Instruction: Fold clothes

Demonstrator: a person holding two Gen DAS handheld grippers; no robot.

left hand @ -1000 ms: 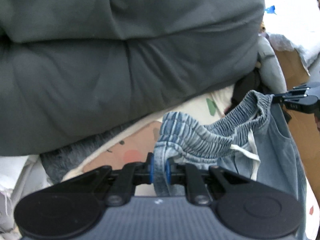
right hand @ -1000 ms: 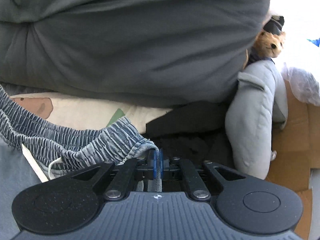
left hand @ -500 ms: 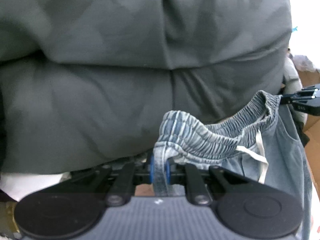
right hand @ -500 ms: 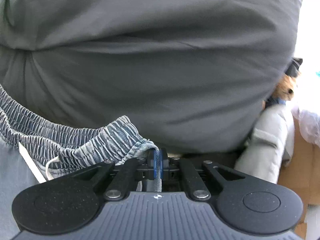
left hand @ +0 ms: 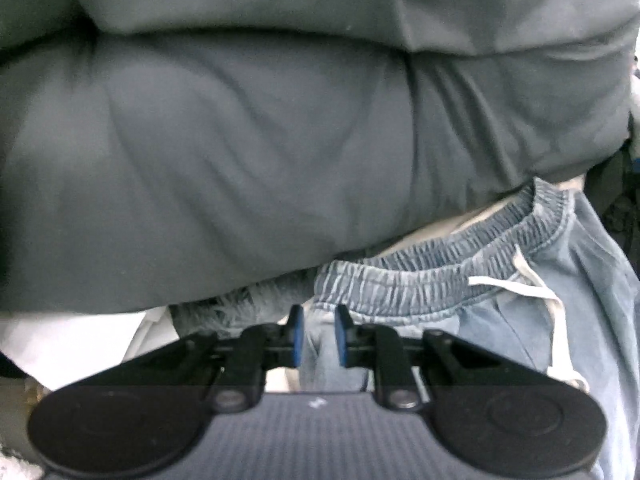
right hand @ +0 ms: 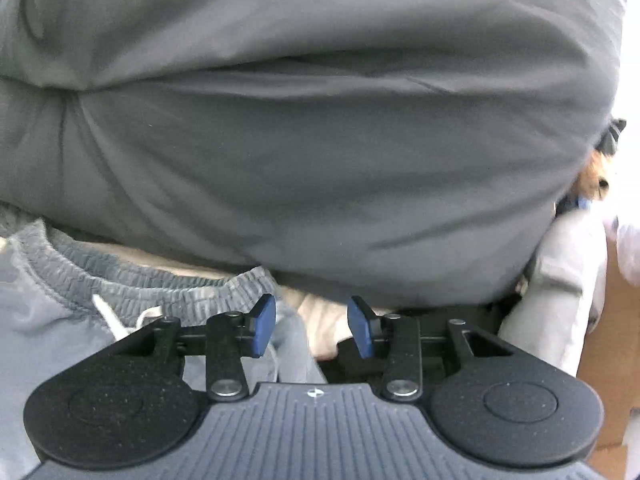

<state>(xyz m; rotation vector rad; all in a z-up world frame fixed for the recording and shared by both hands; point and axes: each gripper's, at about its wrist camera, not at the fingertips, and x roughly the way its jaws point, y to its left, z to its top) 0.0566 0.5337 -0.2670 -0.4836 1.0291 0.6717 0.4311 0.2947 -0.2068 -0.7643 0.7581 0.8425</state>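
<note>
Light blue denim trousers [left hand: 520, 320] with an elastic waistband [left hand: 420, 276] and a white drawstring [left hand: 520, 288] lie on the cream sheet against a big grey duvet [left hand: 280, 140]. My left gripper [left hand: 320, 334] is at the waistband's left end. Its jaws are opening, and a slack fold of denim still sits between the blue pads [left hand: 297, 336]. In the right wrist view the waistband [right hand: 160, 292] rests to the left. My right gripper [right hand: 312, 328] stands open and is still widening. The trousers' right edge [right hand: 292, 344] lies loose between its pads [right hand: 262, 326], touching neither firmly.
The duvet [right hand: 320, 140] fills the far side of both views. A fluffy grey cloth [left hand: 240, 304] and white fabric [left hand: 80, 340] lie at the left. At the right are a pale grey garment [right hand: 560, 292], a plush toy [right hand: 596, 180] and brown cardboard [right hand: 612, 340].
Both grippers came forward toward the duvet and the waistband sank onto the sheet. The right jaws sprang apart and let go of the waistband. The left jaws parted a little.
</note>
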